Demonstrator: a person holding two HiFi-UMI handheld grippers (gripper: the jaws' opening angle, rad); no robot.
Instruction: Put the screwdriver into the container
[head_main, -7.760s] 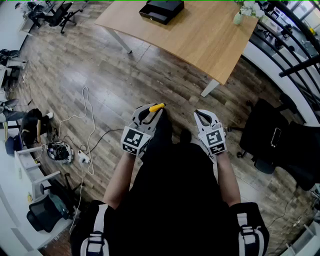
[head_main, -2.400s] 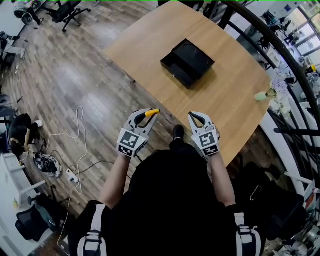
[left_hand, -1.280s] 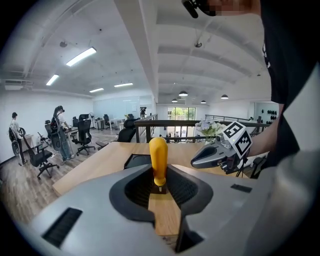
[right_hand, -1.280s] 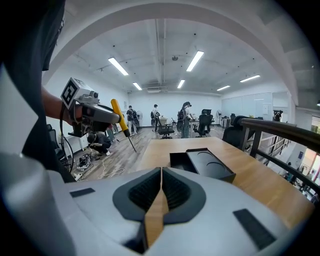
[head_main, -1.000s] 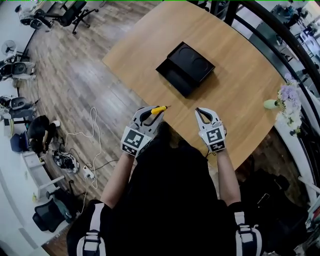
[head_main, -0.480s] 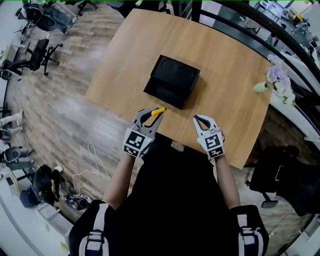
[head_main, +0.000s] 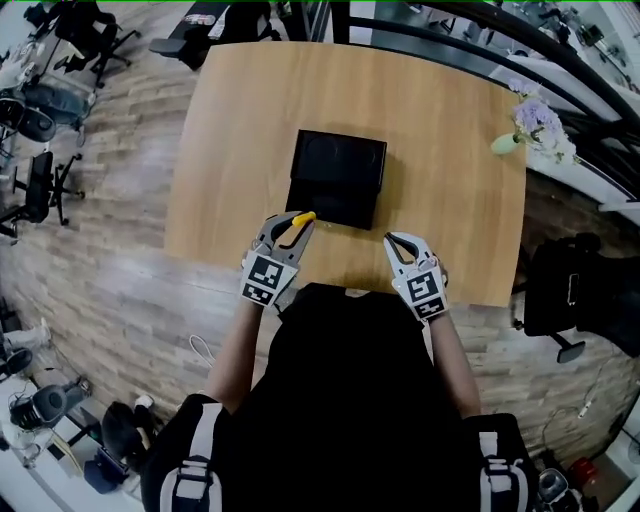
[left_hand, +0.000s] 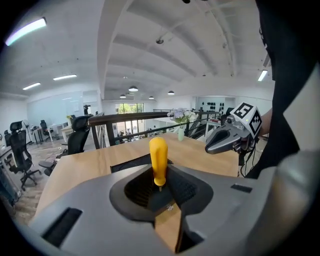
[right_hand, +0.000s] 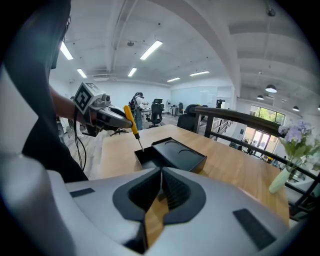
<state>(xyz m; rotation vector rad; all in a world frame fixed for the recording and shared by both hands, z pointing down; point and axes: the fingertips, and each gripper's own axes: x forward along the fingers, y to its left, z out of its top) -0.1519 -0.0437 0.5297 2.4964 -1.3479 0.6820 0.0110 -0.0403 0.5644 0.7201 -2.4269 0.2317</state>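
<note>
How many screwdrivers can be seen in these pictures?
1. The yellow-handled screwdriver is clamped in the left gripper, close by the black container. The container's inside is partly hidden.

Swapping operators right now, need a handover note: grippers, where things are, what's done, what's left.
Left gripper: shut on the screwdriver, yellow handle sticking out past the jaws.
Right gripper: shut and empty, held over the near edge of the table.
Container: black, on the table just ahead of both grippers. In the right gripper view its open end faces the screwdriver tip.
Done: screwdriver picked up and brought to the container's near left corner.
Left: lower the screwdriver into the open end, open the left jaws, pull back.
</note>
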